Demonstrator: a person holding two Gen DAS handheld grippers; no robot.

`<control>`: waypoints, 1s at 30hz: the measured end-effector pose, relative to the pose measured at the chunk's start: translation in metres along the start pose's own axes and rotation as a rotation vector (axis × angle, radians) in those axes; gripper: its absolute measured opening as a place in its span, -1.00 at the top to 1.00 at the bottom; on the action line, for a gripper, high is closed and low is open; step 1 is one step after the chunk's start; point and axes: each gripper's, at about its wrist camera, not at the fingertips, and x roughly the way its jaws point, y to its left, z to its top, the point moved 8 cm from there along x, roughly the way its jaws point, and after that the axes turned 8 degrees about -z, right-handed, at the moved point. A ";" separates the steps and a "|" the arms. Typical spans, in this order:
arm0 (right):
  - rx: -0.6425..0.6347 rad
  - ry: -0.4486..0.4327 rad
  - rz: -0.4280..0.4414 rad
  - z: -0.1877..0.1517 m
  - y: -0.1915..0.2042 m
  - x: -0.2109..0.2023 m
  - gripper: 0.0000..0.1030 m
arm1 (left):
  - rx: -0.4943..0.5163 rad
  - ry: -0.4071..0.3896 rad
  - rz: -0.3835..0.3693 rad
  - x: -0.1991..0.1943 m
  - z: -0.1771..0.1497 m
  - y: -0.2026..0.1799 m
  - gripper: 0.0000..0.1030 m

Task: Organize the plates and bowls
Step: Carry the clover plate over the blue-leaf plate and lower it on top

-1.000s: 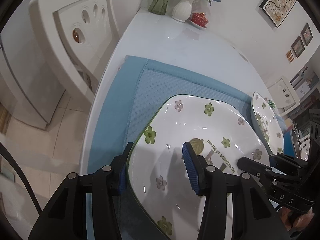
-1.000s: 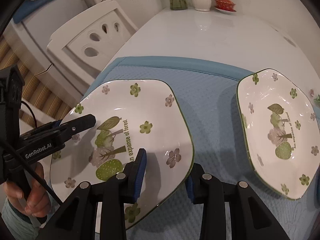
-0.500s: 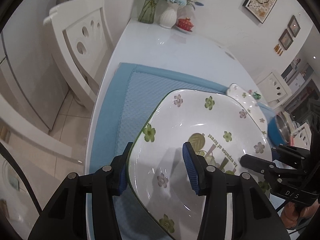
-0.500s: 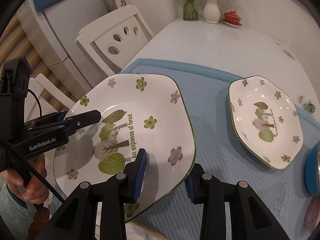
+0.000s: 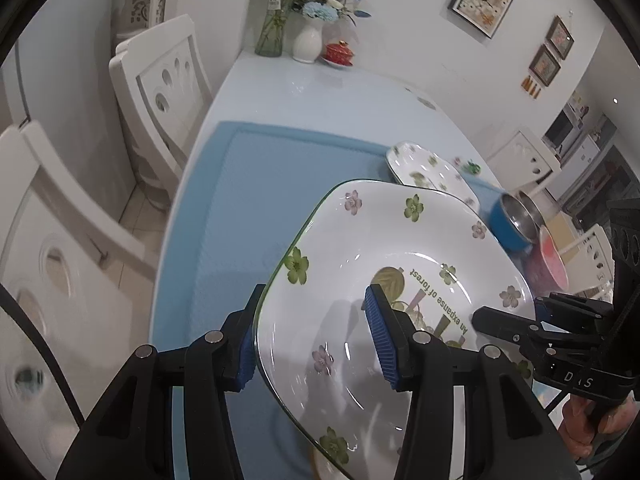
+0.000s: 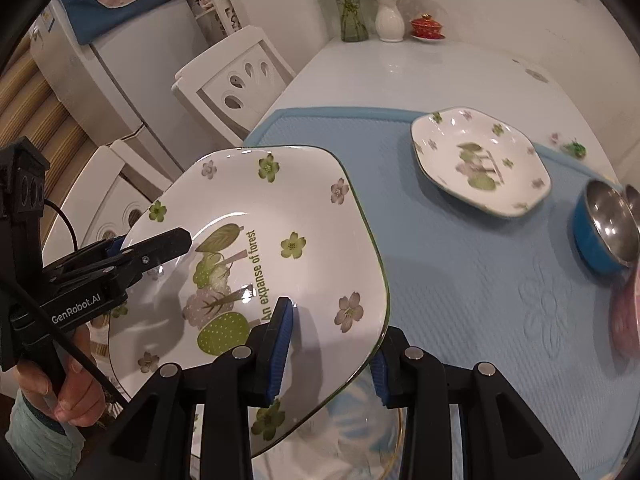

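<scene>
Left gripper: clamped on the near-left rim of the big plate, one blue pad under the rim, the other on the inner face.
Right gripper: clamped on the opposite rim of the same plate, one pad on the inner face beside the printed lettering, the other under the edge.
Big plate: held between both grippers, clear of the mat and tilted; white, floral, green edge line.
Below the big plate: another dish shows under its near edge, pale with a gold rim; blurred, whether it touches the plate cannot be told.
Small plate: same pattern, lies flat on the far right part of the mat, well apart from the held plate.
Blue bowl: steel-lined, on the mat's right side, near the small plate but not touching it.
Pink item: just beside the blue bowl at the right edge; blurred, kind cannot be told.
Table: white, glossy; mat covers the near part.
Far end of table: glass vase with stems, white vase with flowers, red lidded cup on a saucer, side by side.
Chairs: white, along the table's left side.
Fridge: behind the chairs, blue cloth on top.
Obstructions: each gripper's body hides the plate's near edge in its own view.
</scene>
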 end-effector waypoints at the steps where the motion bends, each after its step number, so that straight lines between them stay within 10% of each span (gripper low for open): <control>1: 0.004 0.005 -0.002 -0.010 -0.002 -0.004 0.34 | 0.003 0.008 -0.002 -0.002 -0.009 -0.005 0.13; 30: -0.054 0.165 -0.017 -0.127 -0.012 -0.005 0.32 | -0.112 0.139 0.022 0.003 -0.140 -0.034 0.13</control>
